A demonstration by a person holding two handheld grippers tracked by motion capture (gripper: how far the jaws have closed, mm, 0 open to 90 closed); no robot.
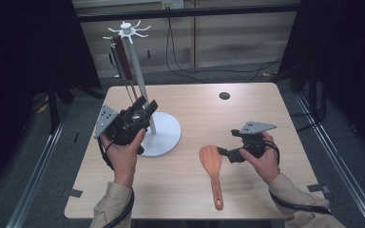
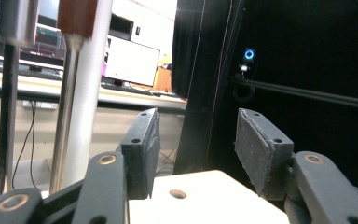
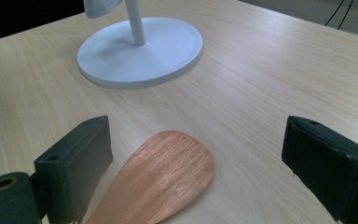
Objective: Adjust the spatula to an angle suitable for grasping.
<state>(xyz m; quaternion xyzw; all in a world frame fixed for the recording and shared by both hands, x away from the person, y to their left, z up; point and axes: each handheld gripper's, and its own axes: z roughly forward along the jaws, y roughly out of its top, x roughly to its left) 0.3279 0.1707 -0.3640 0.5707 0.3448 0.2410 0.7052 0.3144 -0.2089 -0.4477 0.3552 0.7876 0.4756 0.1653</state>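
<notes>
We have the right gripper [image 1: 229, 155] with jaws wide apart and nothing between the pads; the spatula [image 1: 212, 172] lies flat on the table [image 1: 252, 114] just left of its tips, blade [image 3: 161, 172] right in front of and below the jaws in the right gripper view. Long axis runs from the blade near the gripper back toward us, handle end nearest the table edge, so the right hand is the nearer one for a pick, and we would likely have to come down over the blade or slide back to the handle. Left gripper [image 1: 142, 110] sits up against the rack [image 1: 142, 90], jaws apart, nothing clamped; the pole [image 2: 86, 93] passes left of its jaws in the left gripper view. A hanging utensil [image 1: 122, 59] with a dark wooden handle is on one of the rack hooks, above and beyond the left gripper, its thin metal shafts [image 2: 7, 116] just beside the pole. Rack base [image 3: 140, 51] is beyond the spatula, well apart. No containers here.
</notes>
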